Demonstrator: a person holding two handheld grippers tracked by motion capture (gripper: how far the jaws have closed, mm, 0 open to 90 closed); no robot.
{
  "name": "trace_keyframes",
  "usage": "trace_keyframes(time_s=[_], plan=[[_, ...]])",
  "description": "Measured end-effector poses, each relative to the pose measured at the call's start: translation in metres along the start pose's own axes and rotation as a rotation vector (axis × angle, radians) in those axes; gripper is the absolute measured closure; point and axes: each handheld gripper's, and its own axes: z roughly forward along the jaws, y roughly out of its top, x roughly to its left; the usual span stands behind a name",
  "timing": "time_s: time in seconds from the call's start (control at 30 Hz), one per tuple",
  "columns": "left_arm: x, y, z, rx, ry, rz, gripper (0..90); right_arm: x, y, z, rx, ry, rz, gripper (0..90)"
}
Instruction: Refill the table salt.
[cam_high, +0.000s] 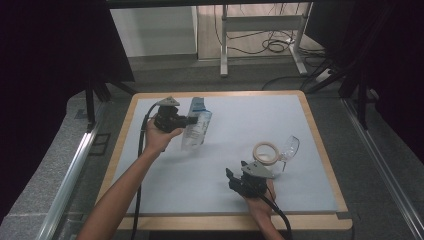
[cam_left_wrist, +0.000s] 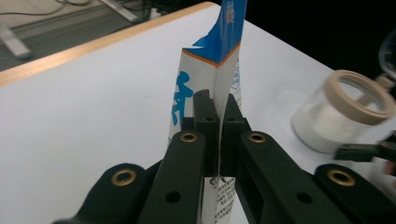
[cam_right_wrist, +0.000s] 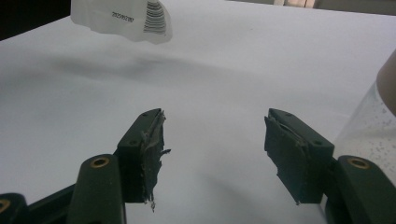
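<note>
The left gripper (cam_high: 186, 120) clamps its fingers on a white-and-blue pouch (cam_high: 196, 125), held above the desk (cam_high: 220, 150); its barcode and small print are illegible. The right gripper (cam_right_wrist: 212, 140) rests open and empty beside a glass jar (cam_high: 265, 153).

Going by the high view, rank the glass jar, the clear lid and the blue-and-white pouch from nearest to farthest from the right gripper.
From the right gripper, whose jaws stand open with nothing between them:
1. Glass jar, just beyond it, up and to the right.
2. Clear lid, hinged open on the jar's far right side.
3. Blue-and-white pouch, farthest, up and left across the mat, pinched in the left gripper.
</note>
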Motion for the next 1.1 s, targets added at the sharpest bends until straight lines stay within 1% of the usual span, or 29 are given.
trace_keyframes(time_s=[0.03, 0.1, 0.13, 0.17, 0.2, 0.23, 0.27, 0.3, 0.33, 0.37, 0.4, 0.43, 0.47, 0.5, 0.53, 0.57, 0.6, 0.67, 0.8, 0.87, 0.97, 1.1], plan=[[0.004, -0.002, -0.001, -0.009, 0.011, -0.01, 89.9, 0.0, 0.0, 0.0, 0.0, 0.0, 0.001, 37.8], [0.011, -0.006, -0.004, -0.026, 0.044, -0.015, 89.9, -0.001, -0.001, 0.0, 0.003, -0.002, 0.0, 37.7], [0.011, -0.006, -0.004, -0.026, 0.044, -0.015, 89.9, -0.001, -0.001, 0.001, 0.005, -0.001, 0.002, 37.7], [0.015, -0.008, -0.006, -0.033, 0.058, -0.023, 89.9, -0.001, -0.001, 0.001, 0.005, -0.001, 0.002, 37.7], [0.021, -0.012, -0.009, -0.045, 0.105, -0.027, 89.9, -0.001, -0.001, 0.001, 0.008, -0.003, 0.002, 37.7], [0.024, -0.014, -0.01, -0.054, 0.12, -0.031, 89.9, -0.001, -0.002, 0.001, 0.009, -0.002, 0.0, 37.6], [0.028, -0.016, -0.012, -0.064, 0.128, -0.045, 89.9, -0.001, -0.002, 0.002, 0.01, -0.003, -0.002, 37.6], [0.028, -0.016, -0.012, -0.064, 0.128, -0.045, 89.9, -0.001, -0.002, 0.002, 0.01, -0.003, -0.002, 37.6], [0.033, -0.022, -0.014, -0.068, 0.153, -0.054, 89.9, -0.001, -0.002, 0.002, 0.012, -0.003, -0.006, 37.5], [0.033, -0.022, -0.014, -0.068, 0.153, -0.054, 89.9, -0.001, -0.002, 0.002, 0.012, -0.003, -0.006, 37.5], [0.039, -0.029, -0.015, -0.065, 0.172, -0.071, 89.9, -0.001, -0.002, 0.002, 0.014, -0.001, -0.005, 37.5], [0.039, -0.029, -0.015, -0.065, 0.172, -0.071, 89.9, -0.001, -0.002, 0.002, 0.014, -0.001, -0.005, 37.5], [0.042, -0.034, -0.016, -0.062, 0.179, -0.081, 89.9, -0.001, -0.003, 0.002, 0.016, -0.001, -0.004, 37.5], [0.046, -0.039, -0.018, -0.069, 0.179, -0.092, 89.8, -0.002, -0.003, 0.002, 0.016, -0.002, -0.004, 37.5], [0.047, -0.042, -0.02, -0.077, 0.177, -0.101, 89.8, -0.002, -0.003, 0.002, 0.016, -0.002, -0.004, 37.5], [0.047, -0.042, -0.02, -0.077, 0.177, -0.101, 89.8, -0.002, -0.003, 0.002, 0.015, -0.004, -0.004, 37.5], [0.046, -0.047, -0.024, -0.08, 0.182, -0.097, 89.7, -0.003, -0.003, 0.002, 0.015, -0.004, -0.003, 37.5], [0.046, -0.052, -0.028, -0.087, 0.185, -0.097, 89.5, -0.004, -0.003, 0.001, 0.014, -0.008, -0.003, 37.5], [0.043, -0.059, -0.034, -0.076, 0.207, -0.069, 89.2, -0.006, -0.003, 0.0, 0.011, -0.012, 0.003, 37.5], [0.043, -0.063, -0.037, -0.084, 0.208, -0.071, 89.2, -0.006, -0.003, -0.001, 0.009, -0.012, 0.003, 37.5], [0.041, -0.067, -0.039, -0.089, 0.208, -0.064, 89.1, -0.005, -0.002, -0.001, 0.008, -0.011, 0.002, 37.5], [0.038, -0.07, -0.041, -0.087, 0.221, -0.046, 88.2, -0.006, -0.002, -0.002, 0.008, -0.014, 0.003, 37.3]])
